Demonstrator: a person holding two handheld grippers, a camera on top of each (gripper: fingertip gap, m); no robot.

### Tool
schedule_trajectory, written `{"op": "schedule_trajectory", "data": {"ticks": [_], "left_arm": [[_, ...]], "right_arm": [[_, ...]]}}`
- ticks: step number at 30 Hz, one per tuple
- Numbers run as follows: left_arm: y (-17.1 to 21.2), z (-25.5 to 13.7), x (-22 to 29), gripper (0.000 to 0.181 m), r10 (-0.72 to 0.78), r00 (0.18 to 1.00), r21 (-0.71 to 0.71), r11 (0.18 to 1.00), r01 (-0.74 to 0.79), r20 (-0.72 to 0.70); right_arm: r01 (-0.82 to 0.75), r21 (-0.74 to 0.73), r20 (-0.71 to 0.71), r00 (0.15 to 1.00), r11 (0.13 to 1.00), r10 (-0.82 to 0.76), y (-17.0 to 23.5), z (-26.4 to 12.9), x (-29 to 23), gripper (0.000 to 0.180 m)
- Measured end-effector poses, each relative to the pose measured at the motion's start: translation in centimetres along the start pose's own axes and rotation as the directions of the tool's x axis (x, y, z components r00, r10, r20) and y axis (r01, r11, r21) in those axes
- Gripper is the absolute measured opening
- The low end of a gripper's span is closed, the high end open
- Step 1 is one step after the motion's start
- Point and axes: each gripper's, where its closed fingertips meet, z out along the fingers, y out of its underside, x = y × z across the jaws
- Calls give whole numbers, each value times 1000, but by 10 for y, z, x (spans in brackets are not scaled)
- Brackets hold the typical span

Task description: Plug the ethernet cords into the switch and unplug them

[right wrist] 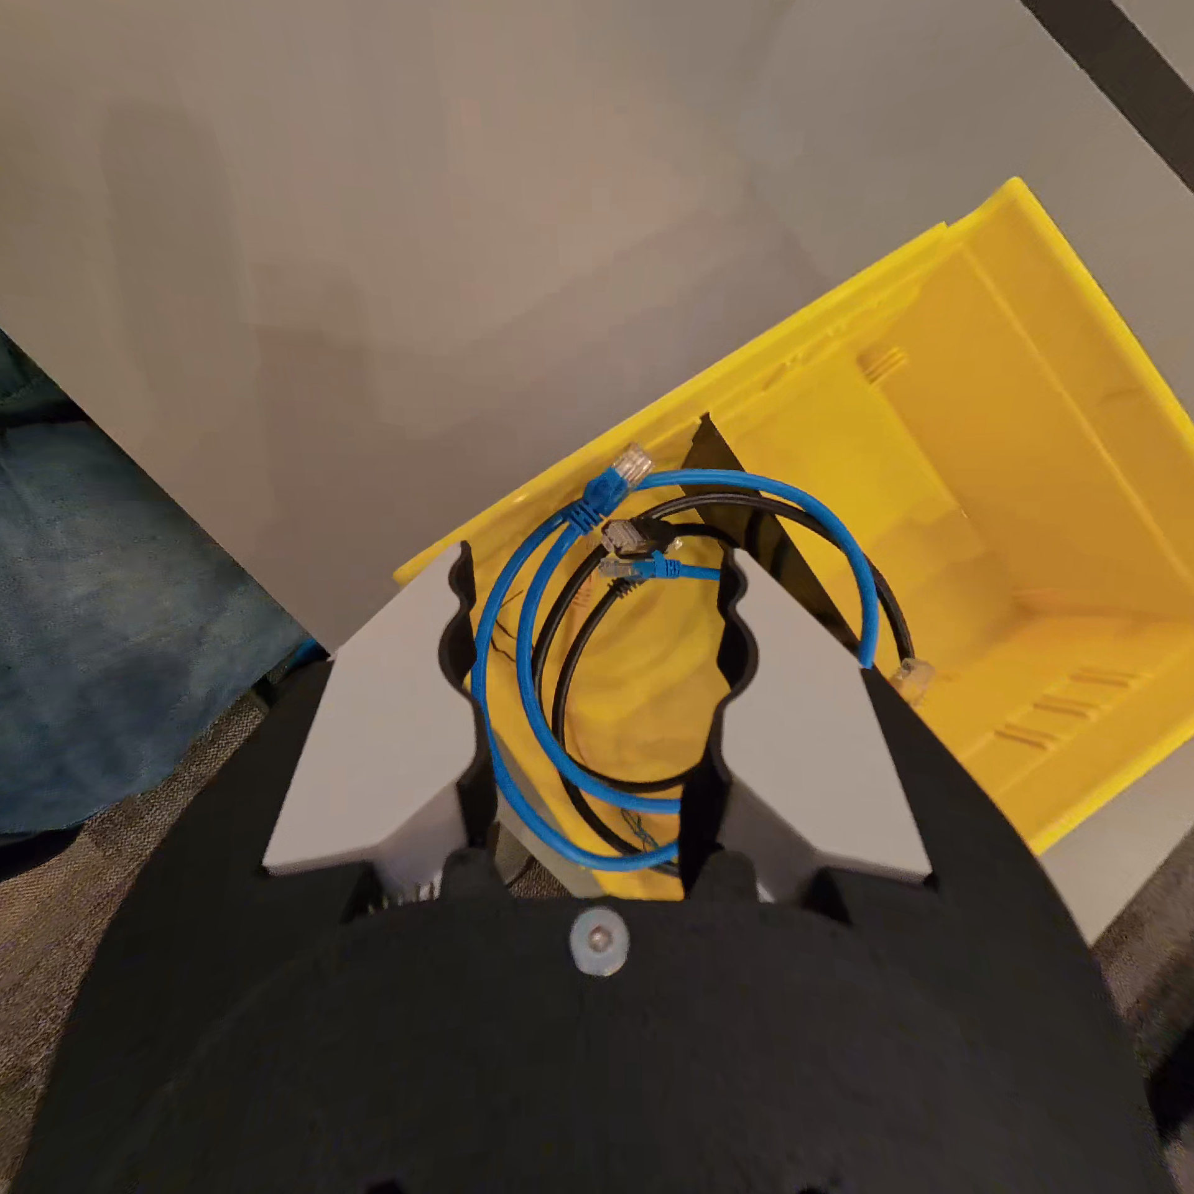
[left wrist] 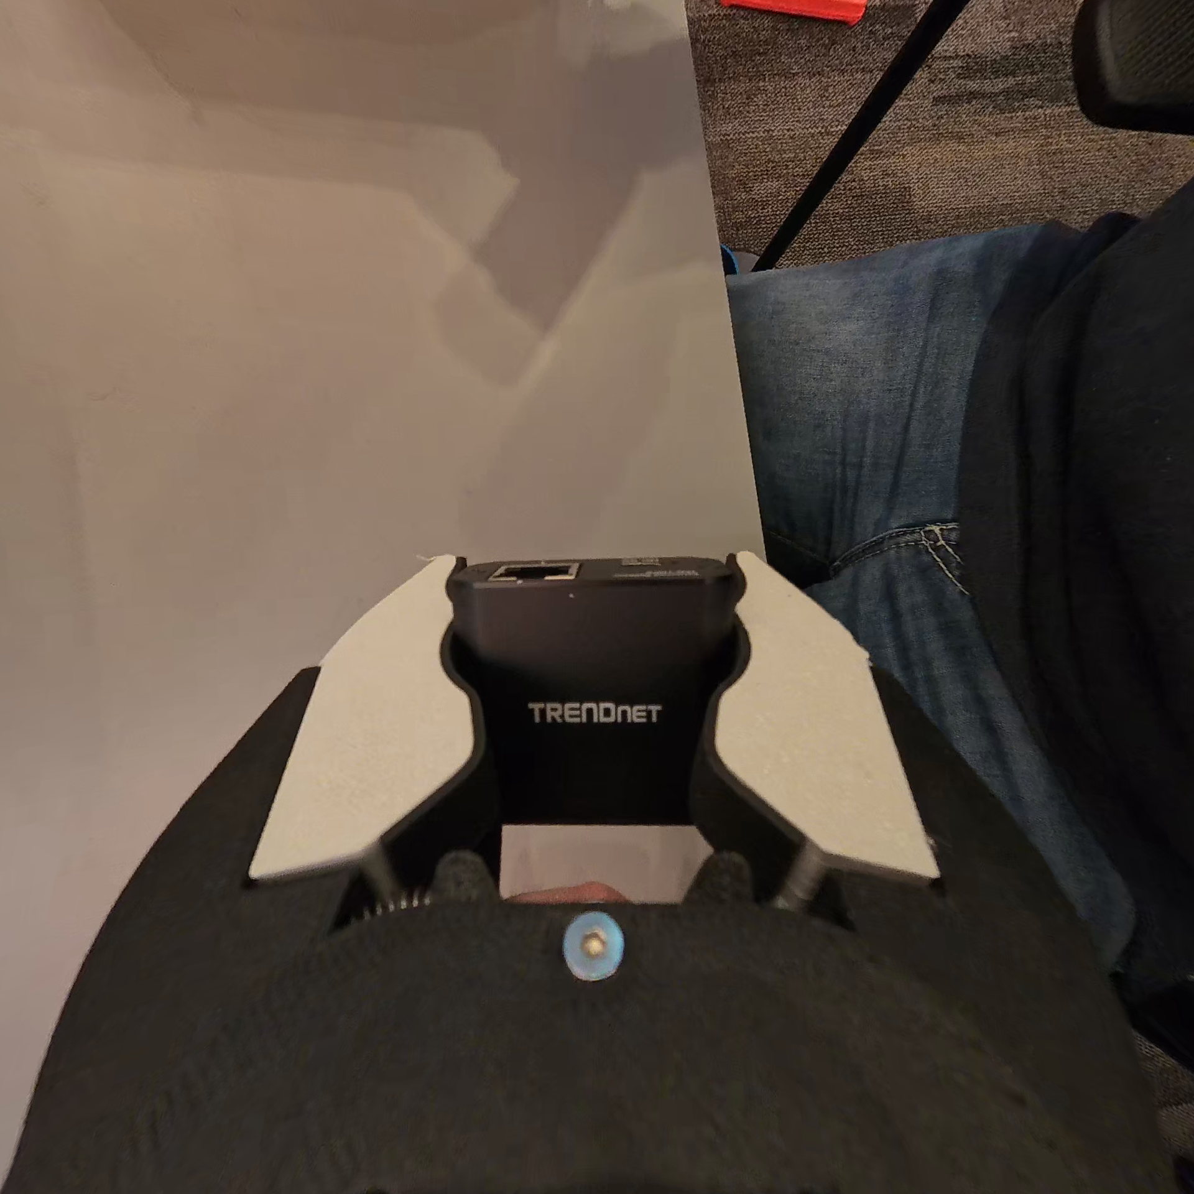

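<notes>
My left gripper (left wrist: pixel 597 562) is shut on a small black switch (left wrist: pixel 591 620), gripping its two sides and holding it above the white table (left wrist: pixel 291 387). An empty ethernet port (left wrist: pixel 533 572) shows on the switch's far end. My right gripper (right wrist: pixel 597 555) is open and hovers over a yellow bin (right wrist: pixel 969 452). A blue ethernet cord (right wrist: pixel 510 743) and a black ethernet cord (right wrist: pixel 562 678) lie coiled in the bin's near corner, seen between my fingers. Their clear plugs (right wrist: pixel 630 465) rest by the bin's rim. No cord is plugged into the switch.
The white table (right wrist: pixel 387 258) ends close by. A person's leg in blue jeans (left wrist: pixel 904 452) sits just past its edge over grey carpet (left wrist: pixel 904 129). A black divider (right wrist: pixel 711 465) stands inside the bin. The gap from one gripper's tips to the other's is roughly 35 centimeters.
</notes>
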Motion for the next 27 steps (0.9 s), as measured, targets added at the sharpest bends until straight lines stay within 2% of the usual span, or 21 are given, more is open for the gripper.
{"op": "schedule_trajectory", "data": {"ticks": [3,5,8,10,14,16,18,20,23,26,27], "left_arm": [[-1,-1,0,74,3,1000,2,1000,-3,7],[-3,-2,0,74,5,1000,12,1000,-5,11],[-8,-3,1,74,7,1000,22,1000,-8,10],[-13,-3,5,74,2,1000,44,999,-2,-11],[-22,-5,13,74,-1,999,64,998,4,-42],[-24,-5,19,74,3,998,66,998,1,-61],[-27,-7,24,74,0,996,82,997,7,-88],[-28,-8,31,74,9,993,88,996,1,-119],[-27,-7,45,74,47,984,73,997,-35,-170],[-20,-5,55,74,89,973,56,995,-79,-212],[-22,-7,60,74,92,966,71,994,-77,-242]], "right_arm": [[8,37,2,1000,999,-8,-11,-13,-8,73],[42,54,-49,998,998,-39,-21,-24,-14,70],[189,169,-64,981,967,-181,-66,-35,-58,64],[319,240,-81,948,917,-308,-102,-29,-99,65],[572,362,-93,808,736,-582,-158,13,-196,57],[679,382,-120,709,627,-695,-174,39,-237,59],[799,344,-221,580,494,-784,-187,59,-257,59],[877,310,-310,458,367,-833,-200,70,-274,59],[939,241,-364,323,246,-874,-209,85,-286,52],[943,283,-369,278,178,-887,-211,80,-297,27],[942,299,-373,264,154,-890,-210,76,-303,26]]}}
